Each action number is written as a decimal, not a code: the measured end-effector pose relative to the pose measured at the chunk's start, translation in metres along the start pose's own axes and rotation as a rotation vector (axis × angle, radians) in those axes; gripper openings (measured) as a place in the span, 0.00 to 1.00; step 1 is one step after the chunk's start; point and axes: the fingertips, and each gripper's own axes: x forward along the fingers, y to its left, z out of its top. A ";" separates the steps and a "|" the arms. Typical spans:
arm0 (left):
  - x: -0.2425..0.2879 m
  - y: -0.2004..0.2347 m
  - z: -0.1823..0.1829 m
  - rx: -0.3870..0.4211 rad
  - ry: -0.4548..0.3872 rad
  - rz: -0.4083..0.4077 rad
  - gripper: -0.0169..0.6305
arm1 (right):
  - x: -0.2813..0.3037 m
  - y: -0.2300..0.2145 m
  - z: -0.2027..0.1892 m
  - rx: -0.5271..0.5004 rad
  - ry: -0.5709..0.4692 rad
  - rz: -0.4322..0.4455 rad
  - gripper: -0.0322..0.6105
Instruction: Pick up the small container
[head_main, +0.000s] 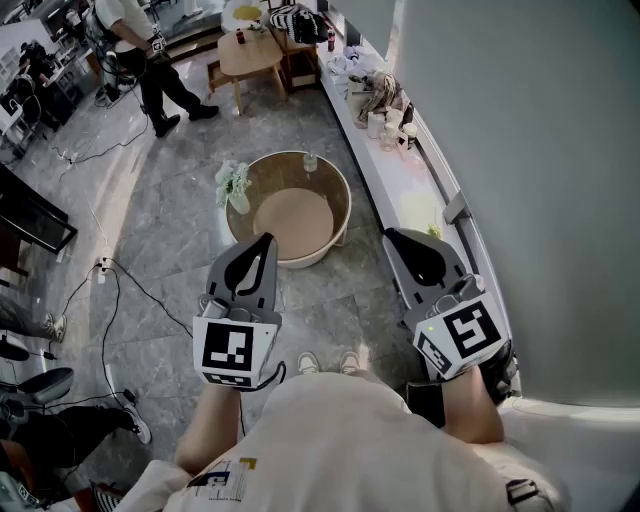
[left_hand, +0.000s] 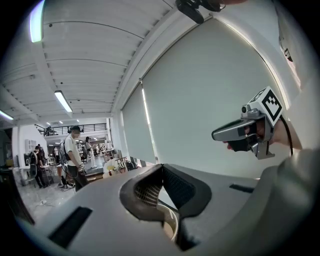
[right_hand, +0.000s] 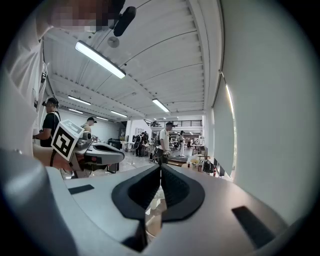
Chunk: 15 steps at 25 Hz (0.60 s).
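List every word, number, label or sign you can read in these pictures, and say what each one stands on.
No word or number can be read anywhere.
Cube on the left gripper: black-and-white square marker, no letters.
Cube on the right gripper: the same kind of marker, no letters.
Shirt print on the person: too small and blurred to read.
Bottles and packs on the window ledge: labels too small to read.

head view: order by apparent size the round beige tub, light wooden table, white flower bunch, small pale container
1. round beige tub
2. light wooden table, though it stands farther from the camera
3. white flower bunch
4. small pale container
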 end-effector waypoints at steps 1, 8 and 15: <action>0.001 0.000 0.002 0.000 0.001 0.000 0.04 | 0.000 -0.002 0.002 0.001 -0.001 -0.001 0.07; 0.004 -0.005 0.006 -0.003 0.007 0.006 0.04 | -0.004 -0.010 0.008 -0.011 -0.023 0.001 0.07; 0.010 -0.021 0.001 0.001 0.025 0.012 0.04 | -0.012 -0.020 -0.005 0.007 -0.018 0.013 0.07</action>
